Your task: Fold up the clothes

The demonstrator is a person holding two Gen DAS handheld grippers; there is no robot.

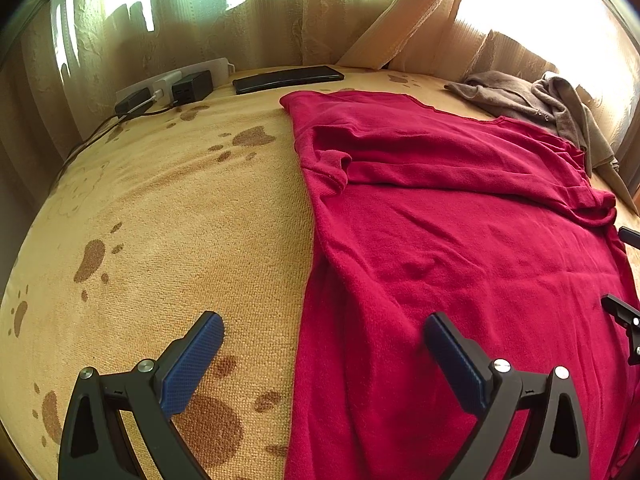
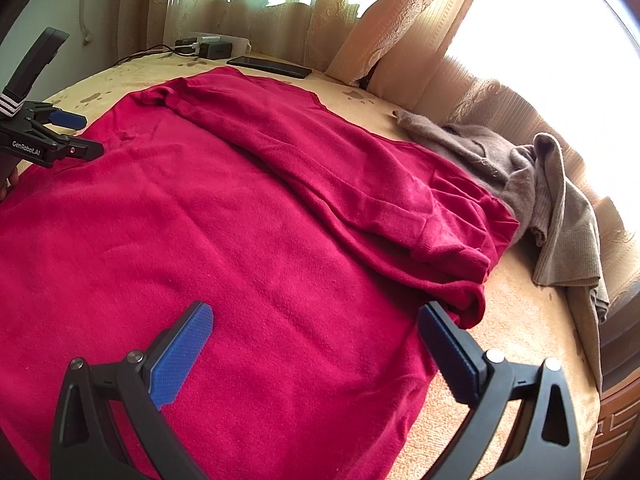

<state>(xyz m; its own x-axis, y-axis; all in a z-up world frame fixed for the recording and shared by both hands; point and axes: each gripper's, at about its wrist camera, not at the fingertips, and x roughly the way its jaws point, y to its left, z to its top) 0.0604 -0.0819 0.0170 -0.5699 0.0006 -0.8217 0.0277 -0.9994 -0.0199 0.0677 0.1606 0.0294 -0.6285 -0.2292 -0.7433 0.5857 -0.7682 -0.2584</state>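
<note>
A red sweater point(image 1: 460, 220) lies spread flat on the tan paw-print blanket point(image 1: 180, 208), with both sleeves folded in across its upper part; it also fills the right wrist view point(image 2: 240, 208). My left gripper point(image 1: 324, 332) is open and empty, straddling the sweater's left edge near the hem. My right gripper point(image 2: 316, 324) is open and empty above the sweater's lower right side, near the folded cuff. The left gripper also shows at the left of the right wrist view point(image 2: 80, 136). A crumpled brown-grey garment point(image 2: 540, 192) lies at the far right, also seen in the left wrist view point(image 1: 552, 112).
A black phone point(image 1: 288, 78) and a power strip with chargers point(image 1: 176, 88) lie at the blanket's far edge under the curtains point(image 1: 280, 8). Cables run off to the left. A wooden edge point(image 2: 616, 420) shows at the lower right.
</note>
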